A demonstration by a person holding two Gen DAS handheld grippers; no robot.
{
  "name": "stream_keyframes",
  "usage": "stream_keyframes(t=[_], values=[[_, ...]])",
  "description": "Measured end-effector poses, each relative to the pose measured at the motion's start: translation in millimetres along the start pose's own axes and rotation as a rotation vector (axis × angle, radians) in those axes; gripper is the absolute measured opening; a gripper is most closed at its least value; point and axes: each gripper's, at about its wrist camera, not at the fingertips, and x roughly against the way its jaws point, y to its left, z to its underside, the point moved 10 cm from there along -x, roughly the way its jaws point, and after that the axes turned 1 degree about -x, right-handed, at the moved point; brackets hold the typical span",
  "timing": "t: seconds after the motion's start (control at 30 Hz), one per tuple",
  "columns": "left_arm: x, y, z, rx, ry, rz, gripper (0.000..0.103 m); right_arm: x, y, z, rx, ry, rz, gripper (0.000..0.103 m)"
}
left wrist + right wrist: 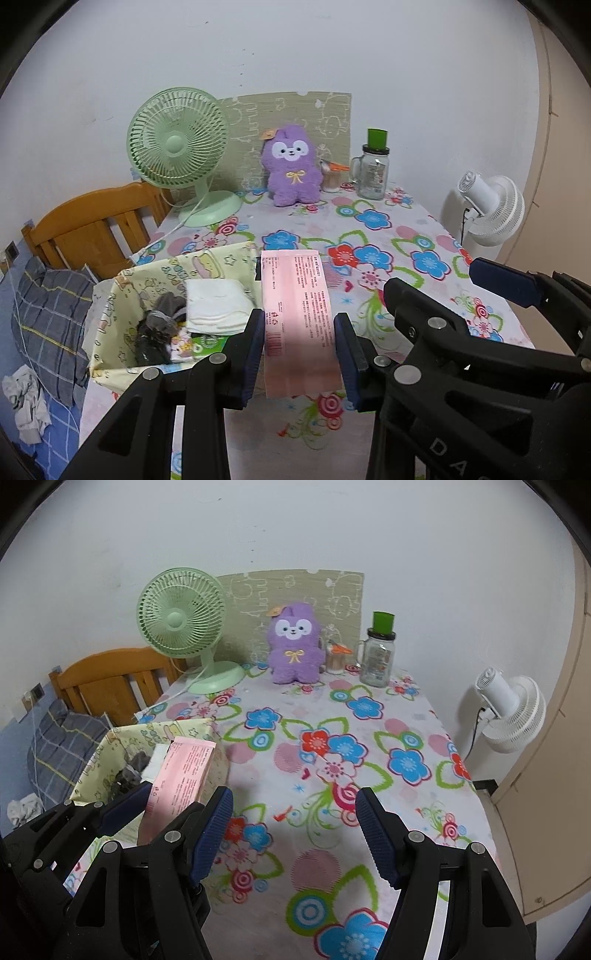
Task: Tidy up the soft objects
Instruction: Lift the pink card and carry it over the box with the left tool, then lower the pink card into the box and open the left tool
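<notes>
Left gripper point(300, 350) clamped on pink packet point(295, 317), held above the floral table point(406, 236) just right of fabric bin point(122, 295). Bin holds white folded cloth point(218, 306) and dark socks point(162, 317). Right gripper point(293, 836) jaws apart, empty, over table. Purple plush point(293, 646) at back by green fan point(181, 616).

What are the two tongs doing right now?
Left tongs: shut on the pink packet.
Right tongs: open, holding nothing.
</notes>
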Motion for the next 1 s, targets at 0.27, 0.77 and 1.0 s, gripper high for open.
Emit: stream_keyframes(t=[0.27, 0.77, 1.0], values=[[-6, 33, -9, 0.015, 0.002, -0.029, 0.038, -15, 30, -17, 0.029, 0.006, -0.024, 0.072], [-48, 76, -10, 0.023, 0.068, -0.023, 0.039, -65, 67, -28, 0.052, 0.081, -0.011, 0.072], [-74, 86, 1, 0.061, 0.169, 0.026, 0.043, -86, 79, -25, 0.069, 0.127, -0.011, 0.072]])
